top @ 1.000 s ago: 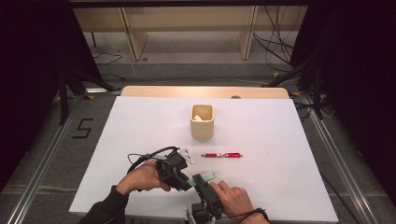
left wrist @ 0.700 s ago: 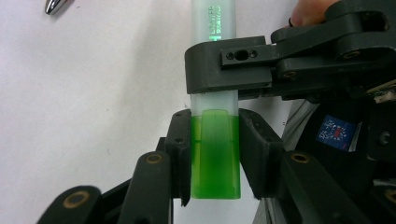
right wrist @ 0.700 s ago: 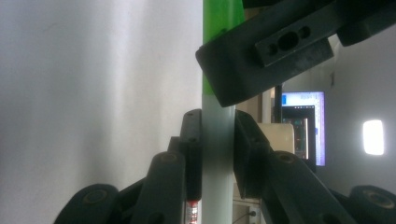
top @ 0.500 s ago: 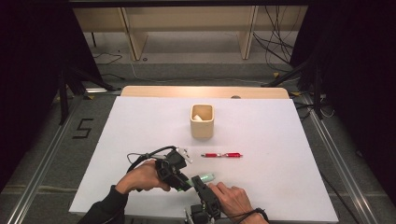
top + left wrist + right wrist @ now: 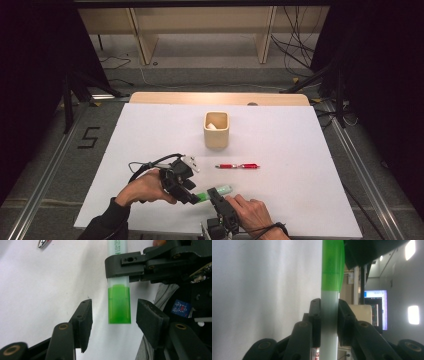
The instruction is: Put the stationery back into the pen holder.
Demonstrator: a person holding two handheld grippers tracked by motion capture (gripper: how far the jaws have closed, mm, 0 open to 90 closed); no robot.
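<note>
High view: highlighter (image 5: 216,192) half-hidden by claws.

Each hand-held gripper is black all over. The left hand-held gripper (image 5: 181,181) has a black cable that loops out from it, and its two jaws are thick, flat black blocks with round brass-coloured pins at the joints. The right hand-held gripper (image 5: 220,200) has the same black arms and brass-coloured pins, with small screws and a little blue sticker on its body. The person's left arm wears a dark sleeve (image 5: 107,225), and a dark band (image 5: 270,229) sits on the right wrist.
</note>
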